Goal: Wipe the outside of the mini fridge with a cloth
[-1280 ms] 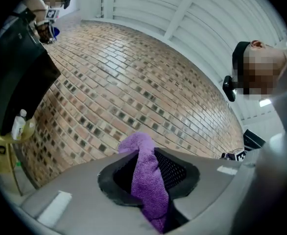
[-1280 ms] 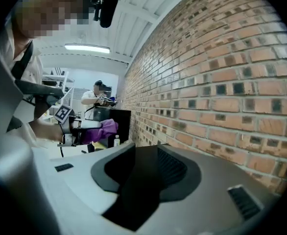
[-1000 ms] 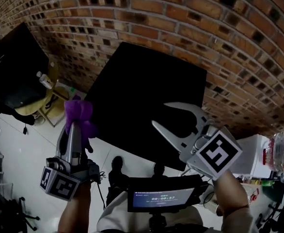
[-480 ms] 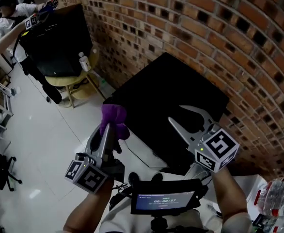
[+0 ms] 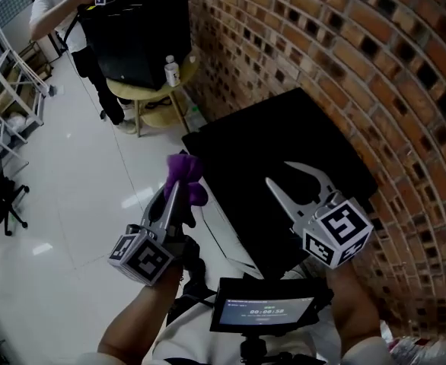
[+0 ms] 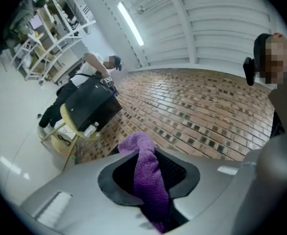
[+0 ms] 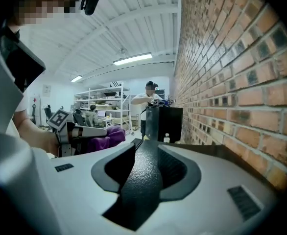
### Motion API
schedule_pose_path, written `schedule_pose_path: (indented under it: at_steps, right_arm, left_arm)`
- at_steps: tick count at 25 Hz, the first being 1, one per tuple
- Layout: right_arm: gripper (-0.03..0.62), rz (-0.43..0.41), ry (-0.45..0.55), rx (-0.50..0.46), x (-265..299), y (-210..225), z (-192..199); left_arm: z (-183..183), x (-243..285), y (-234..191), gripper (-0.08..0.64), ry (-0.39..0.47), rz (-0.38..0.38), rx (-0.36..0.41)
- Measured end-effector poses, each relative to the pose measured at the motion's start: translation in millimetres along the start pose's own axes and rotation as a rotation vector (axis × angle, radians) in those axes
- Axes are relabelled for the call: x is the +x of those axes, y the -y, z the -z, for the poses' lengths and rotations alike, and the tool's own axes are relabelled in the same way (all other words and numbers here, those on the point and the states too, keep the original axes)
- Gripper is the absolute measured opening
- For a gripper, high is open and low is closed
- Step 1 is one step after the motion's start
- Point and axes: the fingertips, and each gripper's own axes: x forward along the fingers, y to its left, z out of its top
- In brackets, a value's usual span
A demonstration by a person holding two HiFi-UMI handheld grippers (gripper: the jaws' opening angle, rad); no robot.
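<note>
The black mini fridge (image 5: 284, 139) stands against the brick wall, and I look down on its top. My left gripper (image 5: 179, 192) is shut on a purple cloth (image 5: 183, 175), which bunches out past the jaw tips beside the fridge's left edge. In the left gripper view the cloth (image 6: 147, 177) hangs pinched between the jaws. My right gripper (image 5: 278, 172) hovers over the fridge top with its jaws open and nothing between them. In the right gripper view the textured fridge top (image 7: 144, 173) shows through the gap, and the cloth (image 7: 106, 136) shows at the left.
The brick wall (image 5: 345, 44) runs behind and to the right of the fridge. At the far left a person (image 5: 63, 10) handles another black box (image 5: 135, 36) on a round yellow table (image 5: 151, 93) that also bears a bottle (image 5: 172, 71). Shelving (image 5: 10, 74) lines the left; white floor (image 5: 78, 196) lies between.
The head view has swung left, bringing the other person, the table and the shelving into sight. Both grippers keep their grip and stance by the fridge.
</note>
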Motion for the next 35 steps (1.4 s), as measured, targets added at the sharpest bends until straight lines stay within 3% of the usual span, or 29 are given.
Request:
schedule_pose_path:
  at_steps: [4,7,12,21,35]
  right_arm:
    - [0.138,-0.067,0.019,-0.006,4,-1,4]
    - [0.138,-0.134,0.044,0.048,12,-2,5]
    - [0.138,-0.187,-0.001,0.081,20,-8,15]
    - [0.130,-0.234,-0.008,0.100,29,-3,19]
    - [0.129,-0.214,-0.032,0.098,49,4,17]
  left_arm:
    - [11,-3,0,0.083,0.080,-0.086,-0.019]
    - [11,-6,-4,0.083,0.157,-0.161,-0.016]
    - [7,-2,-18,0.083,0.225,-0.241,-0.039]
    - [-11,24,-53,0.084,0.266,-0.261,-0.083]
    - [8,42,-74,0.084,0.272,-0.323,-0.112]
